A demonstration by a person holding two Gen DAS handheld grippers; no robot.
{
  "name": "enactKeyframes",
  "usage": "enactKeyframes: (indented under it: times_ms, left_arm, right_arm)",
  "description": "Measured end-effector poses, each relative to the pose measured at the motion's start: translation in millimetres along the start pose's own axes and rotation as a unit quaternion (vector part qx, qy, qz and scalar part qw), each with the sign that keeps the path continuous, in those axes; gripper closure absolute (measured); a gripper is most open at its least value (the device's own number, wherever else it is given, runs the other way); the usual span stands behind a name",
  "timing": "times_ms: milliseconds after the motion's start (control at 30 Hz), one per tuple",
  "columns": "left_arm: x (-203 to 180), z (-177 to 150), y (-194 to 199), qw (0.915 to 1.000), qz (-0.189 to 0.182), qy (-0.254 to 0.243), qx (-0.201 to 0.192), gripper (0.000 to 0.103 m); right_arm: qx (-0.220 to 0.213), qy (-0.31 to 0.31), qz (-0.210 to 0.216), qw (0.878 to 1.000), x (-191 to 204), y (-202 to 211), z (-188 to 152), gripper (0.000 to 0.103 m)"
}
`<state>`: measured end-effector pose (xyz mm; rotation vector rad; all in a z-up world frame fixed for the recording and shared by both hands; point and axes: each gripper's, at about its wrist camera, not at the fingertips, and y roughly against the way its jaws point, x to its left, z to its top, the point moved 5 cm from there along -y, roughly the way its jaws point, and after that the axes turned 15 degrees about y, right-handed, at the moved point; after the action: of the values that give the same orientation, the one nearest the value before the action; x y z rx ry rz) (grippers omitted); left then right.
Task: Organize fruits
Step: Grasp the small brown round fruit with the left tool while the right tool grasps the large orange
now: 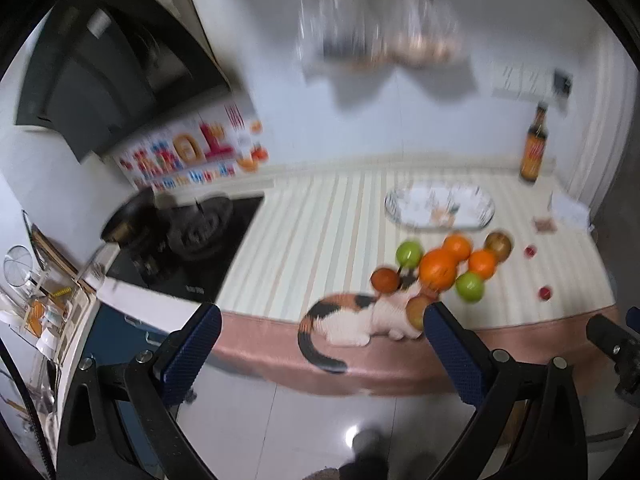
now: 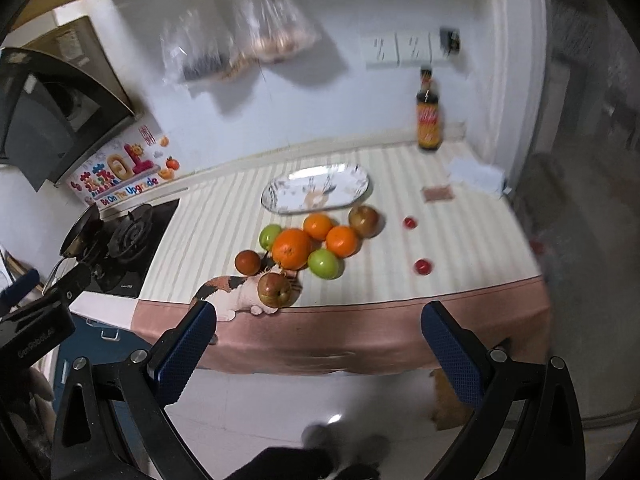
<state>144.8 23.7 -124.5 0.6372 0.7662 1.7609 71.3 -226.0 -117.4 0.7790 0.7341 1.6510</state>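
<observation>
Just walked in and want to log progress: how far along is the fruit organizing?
Nothing looks done: the plate holds no fruit. Nothing is in hand; the left hand-held gripper and right hand-held gripper hang open, short of the counter. Left: the fruit cluster and small red fruits.

Black tool [image 2: 318, 354], blue textured pads [image 2: 182, 356]

Sauce bottle [image 2: 429, 114] by wall; stove [image 2: 124, 240] left

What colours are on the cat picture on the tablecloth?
The cat picture is white with orange and black patches, clearest in the left wrist view.
</observation>
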Motion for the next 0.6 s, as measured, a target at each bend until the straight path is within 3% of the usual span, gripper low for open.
enactKeyframes:
  times_ms: [133, 233, 333, 467, 600]
  left_arm:
    - [-3.0, 10.0, -72.6, 0.997, -0.011, 0.001, 0.077, 0.0]
    - [-8.9, 15.5, -132.1, 0.9872, -0.05, 0.015, 0.151, 0.0]
    - [-20.1, 16.8, -189.3, 0.9691, -0.087, 0.026, 0.23, 0.003]
    - [-41.4, 13.0, -254.8, 0.943, -0.126, 0.026, 0.307, 0.003]
    - [-61.2, 0.8, -304.6, 0.9163, -0.142, 0.019, 0.374, 0.005]
  right_arm:
    - [0.04, -0.036, 0.044, 0.998, -2.5, -76.9, 12.7, 0.001]
    - [0.073, -0.065, 0.062, 0.993, -3.4, -142.5, 28.4, 0.007]
    - [0.108, -0.09, 0.066, 0.988, -0.5, -197.2, 43.7, 0.019]
    - [0.15, -0.114, 0.065, 0.98, 4.0, -267.2, 59.6, 0.022]
    - [0.18, -0.132, 0.066, 0.973, 12.8, -314.5, 69.7, 0.022]
